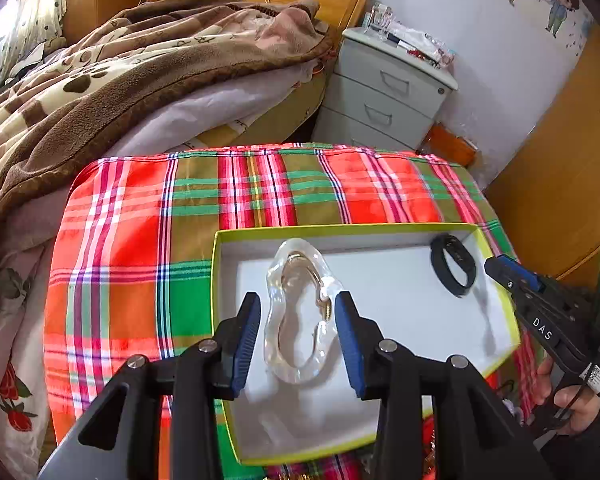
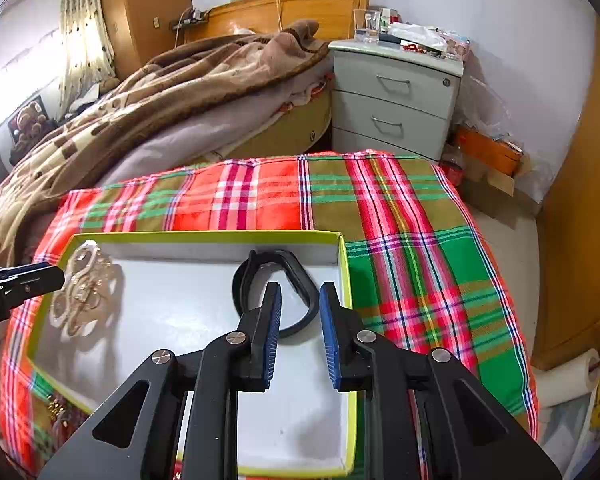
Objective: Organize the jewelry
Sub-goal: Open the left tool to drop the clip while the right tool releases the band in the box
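Okay, my left hand-held gripper (image 1: 296, 336) hangs open astride the clear pouch (image 1: 296, 312) over the box (image 1: 500, 320); right hand-held gripper (image 2: 300, 320) open, empty, above the black band (image 2: 300, 280).

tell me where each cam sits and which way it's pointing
Left wrist: on the left gripper, looking forward and down into the white box at the clear pouch between its open fingers; the person's right hand and right gripper show at the edge.
Right wrist: on the right gripper, facing the black band; the left gripper enters at left.
Both share the box, plaid cloth, bed and nightstand.
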A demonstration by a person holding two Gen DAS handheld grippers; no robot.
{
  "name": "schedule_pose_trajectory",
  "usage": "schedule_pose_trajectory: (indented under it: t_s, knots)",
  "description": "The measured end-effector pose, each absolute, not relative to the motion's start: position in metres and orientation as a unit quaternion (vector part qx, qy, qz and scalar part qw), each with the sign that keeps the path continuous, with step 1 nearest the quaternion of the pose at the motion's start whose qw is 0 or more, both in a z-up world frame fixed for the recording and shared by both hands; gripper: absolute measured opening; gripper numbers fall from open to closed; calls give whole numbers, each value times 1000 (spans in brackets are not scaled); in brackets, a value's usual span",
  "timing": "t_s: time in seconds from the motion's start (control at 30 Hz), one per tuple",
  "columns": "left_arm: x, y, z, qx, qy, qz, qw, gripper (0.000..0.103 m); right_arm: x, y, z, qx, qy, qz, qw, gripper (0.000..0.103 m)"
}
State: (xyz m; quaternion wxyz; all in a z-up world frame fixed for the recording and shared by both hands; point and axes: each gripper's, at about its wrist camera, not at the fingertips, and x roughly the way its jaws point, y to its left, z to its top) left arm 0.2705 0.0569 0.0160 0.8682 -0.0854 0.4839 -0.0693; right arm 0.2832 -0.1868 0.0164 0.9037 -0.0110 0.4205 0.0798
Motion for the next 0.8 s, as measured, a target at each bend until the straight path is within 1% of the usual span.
schedule_pose_trajectory:
  t_s: [0.03, 0.1, 0.17, 0.23, 0.53, 0.8]
  knots:
    - [267, 57, 18, -84, 482, -69, 869, 41, 281, -187, 19, -10, 418, 80, 905, 22]
    - [260, 59, 21, -86, 477, -69, 872, 41, 272, -189, 25, -4, 410, 85, 908, 29]
    - [250, 61, 25, -91, 472, -73, 874, 42, 264, -189, 30, 3, 403, 92, 910, 32]
    - [240, 63, 28, -98, 467, -76, 875, 44, 254, -189, 35, 11, 397, 99, 913, 33]
    - [190, 77, 30, -117, 452, -69, 881, 44, 204, -172, 37, 54, 394, 181, 899, 33]
    - [154, 93, 19, -141, 451, -49, 880, 45, 171, -126, 26, 45, 402, 273, 873, 33]
